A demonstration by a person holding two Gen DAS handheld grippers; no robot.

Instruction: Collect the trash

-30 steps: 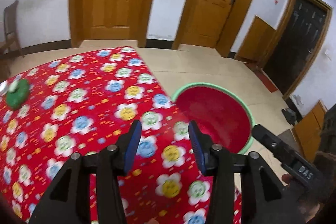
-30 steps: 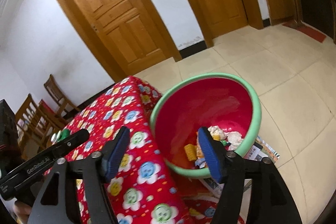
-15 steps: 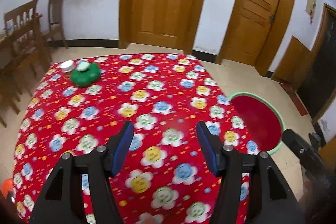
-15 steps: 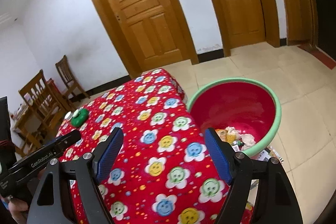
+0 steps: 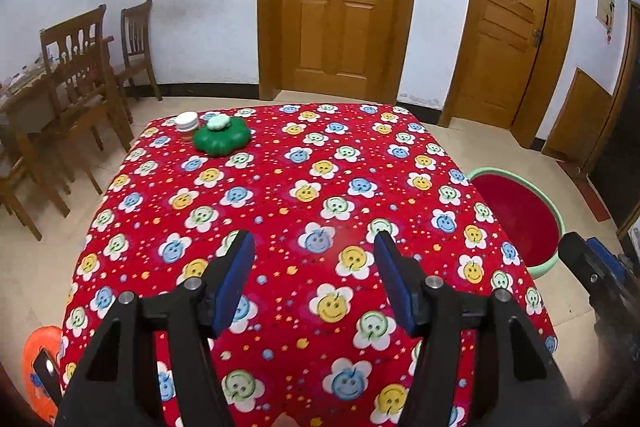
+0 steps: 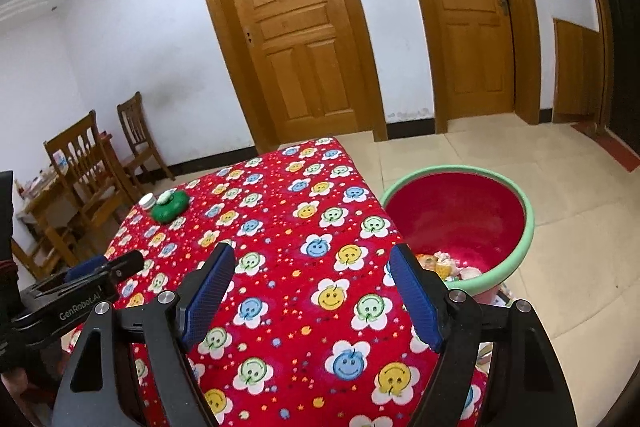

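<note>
Right, both tools up over the cloth.
Left gripper (image 5: pixel 314 277): blue pads spread wide, nothing between them, hovering above the near half of the counter.
Right gripper (image 6: pixel 310 293): jaws just as wide apart, empty too, hanging over the counter's near right part.
Left tool seen from the right camera: its black body, lettered GenRobot.AI, pokes in at 9 o'clock.
Right tool seen from the left camera: a dark body with a blue part at 4 o'clock, blurred at the frame edge.
Counter (image 5: pixel 280 187): draped in a red cloth covered with smiley flowers in yellow, blue and green.
Trash basin (image 6: pixel 524 243): red inside, pale green rim, standing on the floor just beside the counter's right edge, at 3 o'clock from the right gripper.
Trash (image 6: pixel 444 263): a small heap of crumpled white and yellow bits lying in the bottom of the basin, partly hidden behind the right gripper's right pad.
Green object (image 5: pixel 222 137): lobed, with a pale cap, at the counter's far left corner, 11 o'clock in the left view.
White jar (image 5: pixel 187 123): touching or just beside the green object, on its left.
Chairs (image 5: pixel 86 67): wooden, around another table at 9 o'clock.
Doors (image 5: pixel 340 3): two shut wooden ones at 12 and 2 o'clock.
Orange thing (image 5: pixel 40 367): on the floor at 7 o'clock, cannot tell what.
</note>
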